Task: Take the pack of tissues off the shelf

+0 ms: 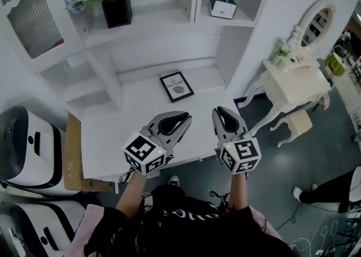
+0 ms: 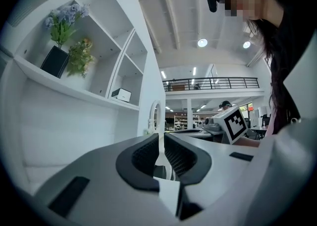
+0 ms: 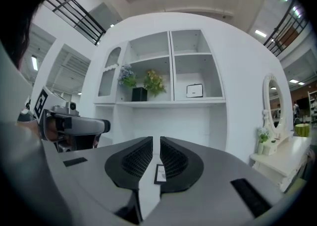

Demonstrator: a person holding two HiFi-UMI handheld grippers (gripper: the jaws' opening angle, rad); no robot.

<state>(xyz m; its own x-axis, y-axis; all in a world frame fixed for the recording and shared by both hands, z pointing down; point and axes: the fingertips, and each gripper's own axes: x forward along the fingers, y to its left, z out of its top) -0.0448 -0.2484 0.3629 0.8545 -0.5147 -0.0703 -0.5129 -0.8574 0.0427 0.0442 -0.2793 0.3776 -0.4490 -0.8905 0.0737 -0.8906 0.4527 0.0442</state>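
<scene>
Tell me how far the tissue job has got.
Done: nothing; the pack of tissues sits on the shelf. In hand: nothing; left gripper and right gripper hang shut and empty over the desk. Left: reach up, grip the pack, lift it off.

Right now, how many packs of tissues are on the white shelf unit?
1. The white, dark-topped pack of tissues sits in the upper right compartment of the white shelf unit; the grilled cabinet door at left could hide more.
</scene>
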